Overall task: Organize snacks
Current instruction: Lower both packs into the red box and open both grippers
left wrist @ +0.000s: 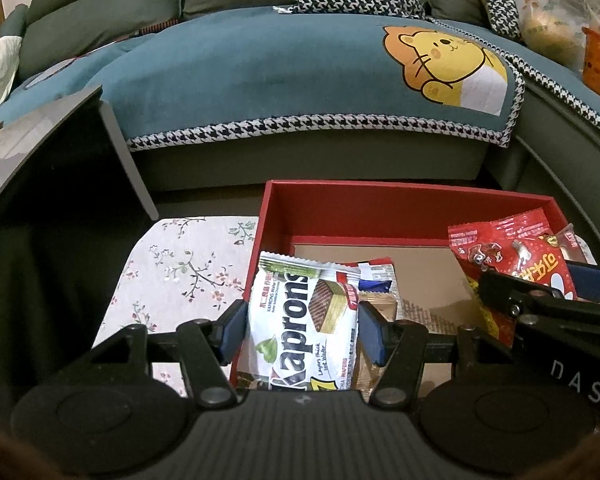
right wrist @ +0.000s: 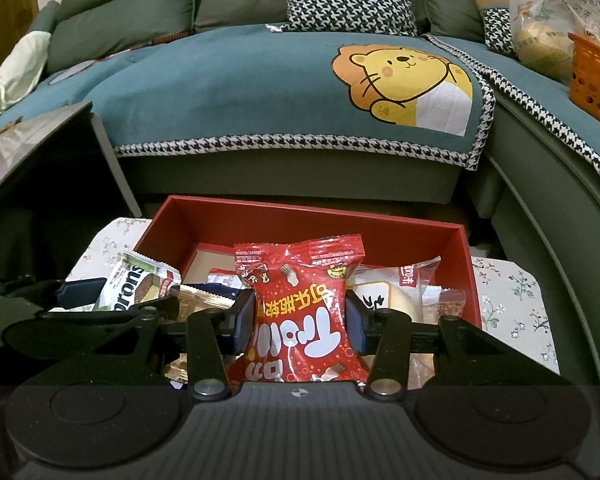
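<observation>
My left gripper (left wrist: 302,330) is shut on a white Kaprons wafer pack (left wrist: 304,320), held upright over the near left corner of the red box (left wrist: 380,204). My right gripper (right wrist: 300,320) is shut on a red gummy candy bag (right wrist: 300,308), held upright over the middle of the red box (right wrist: 260,212). The wafer pack (right wrist: 136,288) and the left gripper's finger show at the left of the right wrist view. The red bag (left wrist: 516,268) and right gripper show at the right of the left wrist view. Other snack packs lie in the box, partly hidden.
The box stands on a floral cloth (left wrist: 180,276) in front of a sofa with a teal cover (left wrist: 260,72). A wrapped bun (right wrist: 392,292) lies in the box at right. A dark side table (left wrist: 60,152) stands at left. An orange basket (right wrist: 592,72) sits on the sofa at right.
</observation>
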Available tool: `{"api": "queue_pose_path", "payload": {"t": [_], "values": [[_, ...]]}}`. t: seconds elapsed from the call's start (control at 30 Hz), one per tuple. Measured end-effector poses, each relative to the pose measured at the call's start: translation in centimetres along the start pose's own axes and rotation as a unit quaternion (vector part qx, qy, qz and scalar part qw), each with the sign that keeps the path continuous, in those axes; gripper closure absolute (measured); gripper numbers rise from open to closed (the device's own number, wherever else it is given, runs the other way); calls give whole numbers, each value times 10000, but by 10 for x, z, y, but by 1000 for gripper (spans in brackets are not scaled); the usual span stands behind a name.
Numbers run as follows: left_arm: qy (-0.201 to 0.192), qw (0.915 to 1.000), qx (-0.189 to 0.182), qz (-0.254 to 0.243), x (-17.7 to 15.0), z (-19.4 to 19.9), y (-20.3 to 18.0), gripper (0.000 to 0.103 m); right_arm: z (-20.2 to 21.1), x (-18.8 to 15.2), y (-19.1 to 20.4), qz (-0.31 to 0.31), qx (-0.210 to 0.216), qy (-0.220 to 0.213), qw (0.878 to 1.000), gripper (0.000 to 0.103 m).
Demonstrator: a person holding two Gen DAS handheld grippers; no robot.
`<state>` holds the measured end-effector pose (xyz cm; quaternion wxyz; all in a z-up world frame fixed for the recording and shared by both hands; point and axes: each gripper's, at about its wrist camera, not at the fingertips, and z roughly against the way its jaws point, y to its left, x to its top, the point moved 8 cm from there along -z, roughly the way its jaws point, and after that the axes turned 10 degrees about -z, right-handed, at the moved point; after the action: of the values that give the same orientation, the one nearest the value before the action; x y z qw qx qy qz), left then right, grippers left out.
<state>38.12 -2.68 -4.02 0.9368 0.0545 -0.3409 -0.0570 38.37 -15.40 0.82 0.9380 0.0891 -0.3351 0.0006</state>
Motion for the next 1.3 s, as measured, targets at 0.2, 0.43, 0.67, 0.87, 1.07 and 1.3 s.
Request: {"api": "queue_pose_path", "payload": {"t": [0.2,0.43,0.67,0.87,1.07,1.3], "values": [[-1,9998,126,-168,0,0,-5,40,0,-1,2,255,-123,-33,9996,48],[-7,9991,273,-328,0,-2,-9,40,0,-2,1,503,-235,-97,9984,48],[67,9978,464,-465,-3,-7,-8,36,-1,-4,4,720,-214,-213,9969,48],[106,9986,392,-353,-1,-6,-5,35,1,-2,2,629,-37,-188,9978,46],[112,9995,261,-151,1,-4,-1,35,3,0,-1,293,241,-112,9992,44],[67,9998,176,-26,4,1,2,35,4,1,-4,-50,537,19,9985,43]]}}
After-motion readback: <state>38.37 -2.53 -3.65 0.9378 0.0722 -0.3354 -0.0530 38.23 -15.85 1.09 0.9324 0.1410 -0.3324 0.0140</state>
